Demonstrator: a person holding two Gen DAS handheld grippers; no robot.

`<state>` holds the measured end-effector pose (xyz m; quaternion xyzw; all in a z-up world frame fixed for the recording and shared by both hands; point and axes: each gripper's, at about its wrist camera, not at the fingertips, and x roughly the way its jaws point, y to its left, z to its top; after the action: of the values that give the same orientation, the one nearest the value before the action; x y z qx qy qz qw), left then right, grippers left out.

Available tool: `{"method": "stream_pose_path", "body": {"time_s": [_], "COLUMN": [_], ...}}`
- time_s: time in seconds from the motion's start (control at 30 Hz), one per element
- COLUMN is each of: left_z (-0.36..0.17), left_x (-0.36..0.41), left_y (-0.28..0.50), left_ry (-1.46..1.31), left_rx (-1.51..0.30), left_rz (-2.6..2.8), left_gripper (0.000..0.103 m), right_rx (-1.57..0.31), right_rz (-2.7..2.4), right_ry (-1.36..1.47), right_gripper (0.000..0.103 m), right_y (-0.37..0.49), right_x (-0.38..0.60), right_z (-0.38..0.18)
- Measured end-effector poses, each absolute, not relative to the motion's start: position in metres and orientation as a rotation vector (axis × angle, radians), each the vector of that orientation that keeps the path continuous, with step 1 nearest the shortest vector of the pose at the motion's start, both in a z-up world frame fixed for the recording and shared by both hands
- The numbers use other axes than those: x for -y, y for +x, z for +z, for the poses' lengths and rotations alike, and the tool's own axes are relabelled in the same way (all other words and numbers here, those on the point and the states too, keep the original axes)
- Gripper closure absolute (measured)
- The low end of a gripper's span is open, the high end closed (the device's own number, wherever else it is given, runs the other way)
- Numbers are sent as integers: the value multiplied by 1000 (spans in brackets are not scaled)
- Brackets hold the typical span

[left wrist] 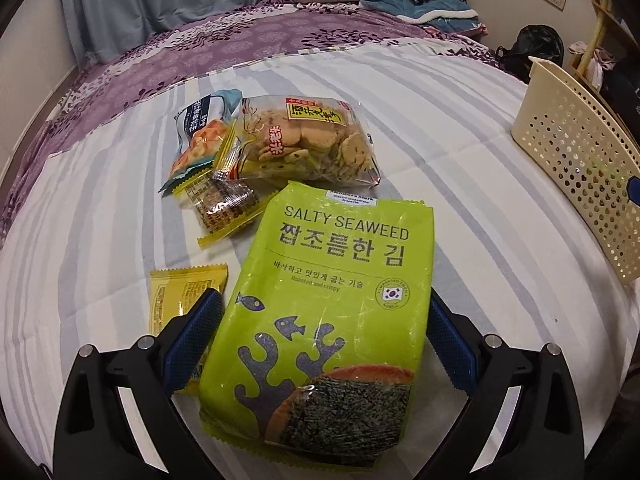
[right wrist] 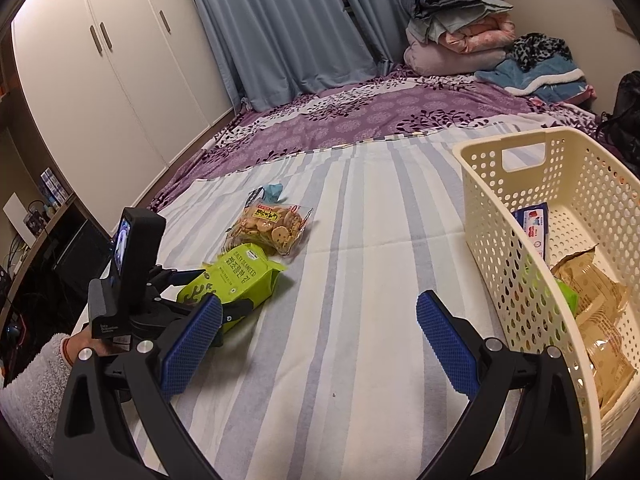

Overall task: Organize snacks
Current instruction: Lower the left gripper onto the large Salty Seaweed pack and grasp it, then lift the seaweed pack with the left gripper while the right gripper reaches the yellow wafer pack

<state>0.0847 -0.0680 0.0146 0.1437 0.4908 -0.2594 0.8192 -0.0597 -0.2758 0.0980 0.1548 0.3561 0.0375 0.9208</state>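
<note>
A green salty seaweed pack (left wrist: pixel 332 280) lies on the striped bedsheet between the fingers of my left gripper (left wrist: pixel 324 300). That gripper is open, with a blue pad close to each long side of the pack. The right wrist view shows the same pack (right wrist: pixel 236 280) at the left. My right gripper (right wrist: pixel 320 308) hangs open over bare sheet with nothing between its fingers, just left of the cream perforated basket (right wrist: pixel 500 216). Beyond the pack lie a clear cookie bag (left wrist: pixel 308 140), a blue packet (left wrist: pixel 200 132), a small clear packet (left wrist: pixel 224 204) and a yellow packet (left wrist: pixel 180 296).
The basket (left wrist: pixel 580 168) holds brown packets (right wrist: pixel 600 320) and a blue-white pack (right wrist: pixel 534 224). A sleeved hand (right wrist: pixel 36 376) holds the left gripper. Folded bedding (right wrist: pixel 460 36) is stacked at the bed's far end, a purple cover (right wrist: pixel 360 120) behind the sheet, wardrobes (right wrist: pixel 120 60) left.
</note>
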Motion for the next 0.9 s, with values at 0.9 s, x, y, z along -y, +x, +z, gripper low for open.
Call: {"method": "stream_pose_path", "body": {"time_s": [0.9], "left_z": [90], "left_x": [-35], "left_y": [63], "left_ry": [94], "left_rx": [-886], "left_rz": [-363], "left_gripper": [21], "right_rx": [-840], "right_rz": [174], "right_ry": [230], "right_gripper": [6], "right_y": [-23], "right_x": [235], "right_z": [75]}}
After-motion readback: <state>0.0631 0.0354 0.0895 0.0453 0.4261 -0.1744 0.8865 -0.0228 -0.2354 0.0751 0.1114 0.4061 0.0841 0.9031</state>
